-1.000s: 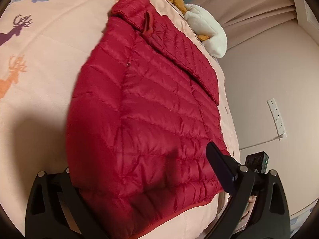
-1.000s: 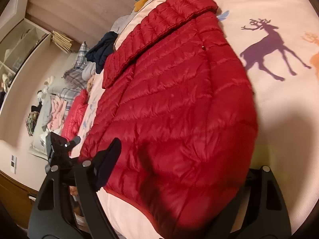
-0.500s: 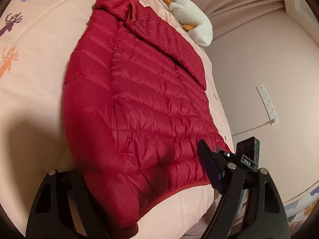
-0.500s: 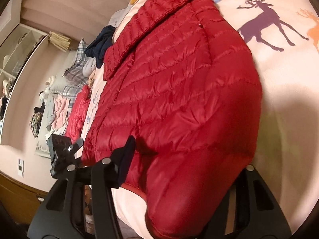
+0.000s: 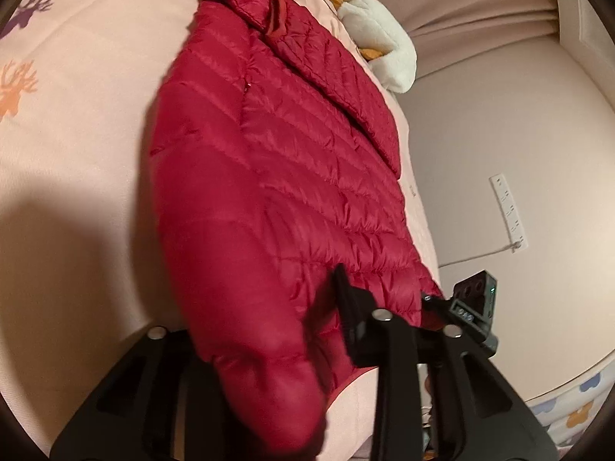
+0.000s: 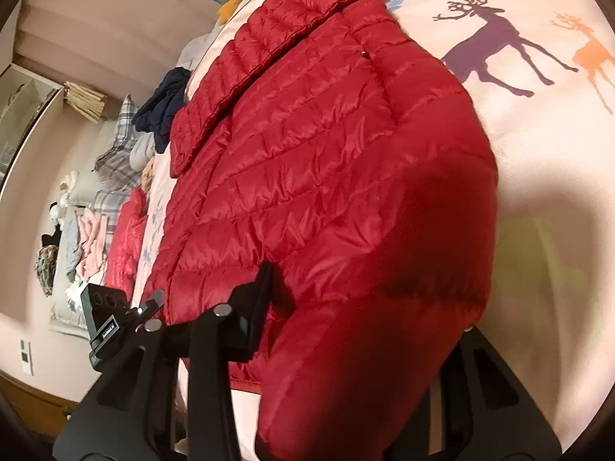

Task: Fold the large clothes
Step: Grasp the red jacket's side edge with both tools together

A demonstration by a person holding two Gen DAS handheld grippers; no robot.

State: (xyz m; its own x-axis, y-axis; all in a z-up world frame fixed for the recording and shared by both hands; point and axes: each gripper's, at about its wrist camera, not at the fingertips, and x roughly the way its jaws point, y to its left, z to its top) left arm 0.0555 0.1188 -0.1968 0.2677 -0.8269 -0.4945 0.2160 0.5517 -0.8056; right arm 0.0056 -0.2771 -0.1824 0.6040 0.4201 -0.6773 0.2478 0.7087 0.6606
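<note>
One red puffer jacket point(image 5: 292, 176) lies flat on the bed point(image 5: 77, 123), hem toward me. My left tongs point(image 5: 269, 330) and right tongs point(image 6: 369, 307) each clamp a hem corner bunched between the fingers. Pink bedsheet, two deer prints point(image 6: 496, 46). Clothes pile point(image 6: 115, 176) beside bed; power strip point(image 5: 507, 211) on wall.

Both wrist views sit low and close at the red jacket's point(image 5: 292, 199) hem, facing its collar; both share the jacket point(image 6: 330, 176).
</note>
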